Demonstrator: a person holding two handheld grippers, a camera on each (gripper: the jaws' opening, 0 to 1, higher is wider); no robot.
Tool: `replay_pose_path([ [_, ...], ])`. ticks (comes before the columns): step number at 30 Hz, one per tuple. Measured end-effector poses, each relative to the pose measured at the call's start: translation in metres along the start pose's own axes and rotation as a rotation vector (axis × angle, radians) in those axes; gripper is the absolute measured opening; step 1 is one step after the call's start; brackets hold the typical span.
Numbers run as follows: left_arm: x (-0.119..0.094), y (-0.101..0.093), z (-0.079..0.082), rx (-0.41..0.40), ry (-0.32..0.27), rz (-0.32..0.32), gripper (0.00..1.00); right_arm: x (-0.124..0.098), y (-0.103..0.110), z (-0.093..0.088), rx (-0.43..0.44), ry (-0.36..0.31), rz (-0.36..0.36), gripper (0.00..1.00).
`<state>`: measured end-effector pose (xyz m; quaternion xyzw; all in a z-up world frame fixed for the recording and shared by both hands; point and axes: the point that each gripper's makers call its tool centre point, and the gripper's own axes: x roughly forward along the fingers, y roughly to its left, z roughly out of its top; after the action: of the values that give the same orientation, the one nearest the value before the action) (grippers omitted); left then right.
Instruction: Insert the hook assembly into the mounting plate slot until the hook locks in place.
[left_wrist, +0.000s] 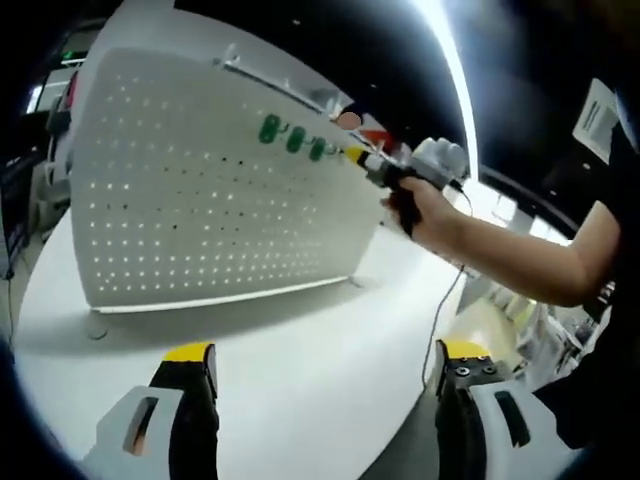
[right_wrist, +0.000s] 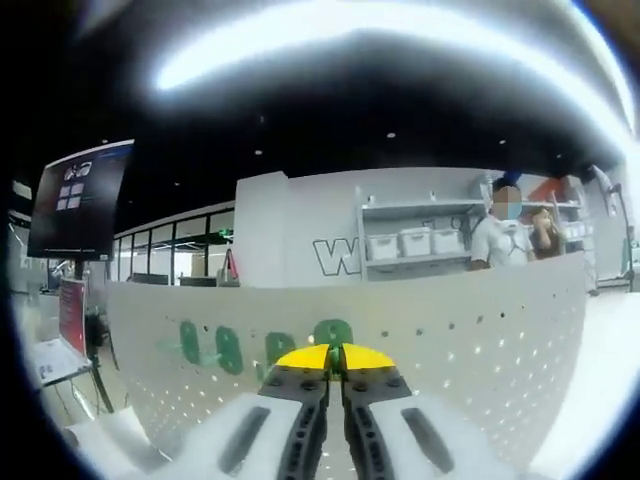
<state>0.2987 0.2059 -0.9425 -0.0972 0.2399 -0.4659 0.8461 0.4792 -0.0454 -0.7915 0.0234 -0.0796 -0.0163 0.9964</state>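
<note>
A white pegboard (left_wrist: 210, 200) stands upright on the white table (left_wrist: 300, 350). Three green hooks (left_wrist: 296, 138) hang in a row near its top edge. In the left gripper view a hand holds my right gripper (left_wrist: 352, 153) with its yellow tips against the board, just right of that row. In the right gripper view the pegboard (right_wrist: 480, 340) is close ahead, and my right gripper (right_wrist: 335, 355) is shut with a green hook (right_wrist: 333, 330) at its tips, touching the board. Other green hooks (right_wrist: 228, 350) hang to its left. My left gripper (left_wrist: 328, 352) hovers over the table, wide open, holding nothing.
A person's forearm (left_wrist: 510, 250) reaches in from the right, with a cable hanging below it. The table's front edge curves away at the lower right. Behind the board stand shelves with white bins (right_wrist: 415, 242), a dark screen (right_wrist: 80, 200) and people (right_wrist: 505, 235).
</note>
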Motion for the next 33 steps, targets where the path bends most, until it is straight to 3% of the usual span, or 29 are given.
replay_pose_path([
  [18, 0.001, 0.013, -0.008, -0.012, 0.036, 0.028, 0.87, 0.003, -0.002, -0.008, -0.021, -0.040, -0.045, 0.00],
  [22, 0.004, 0.011, -0.008, -0.010, 0.044, 0.020, 0.86, 0.005, -0.009, -0.012, 0.022, -0.049, -0.056, 0.00],
  [33, 0.002, 0.014, -0.009, -0.007, 0.046, 0.025, 0.86, 0.013, -0.008, -0.018, -0.054, 0.004, -0.081, 0.00],
])
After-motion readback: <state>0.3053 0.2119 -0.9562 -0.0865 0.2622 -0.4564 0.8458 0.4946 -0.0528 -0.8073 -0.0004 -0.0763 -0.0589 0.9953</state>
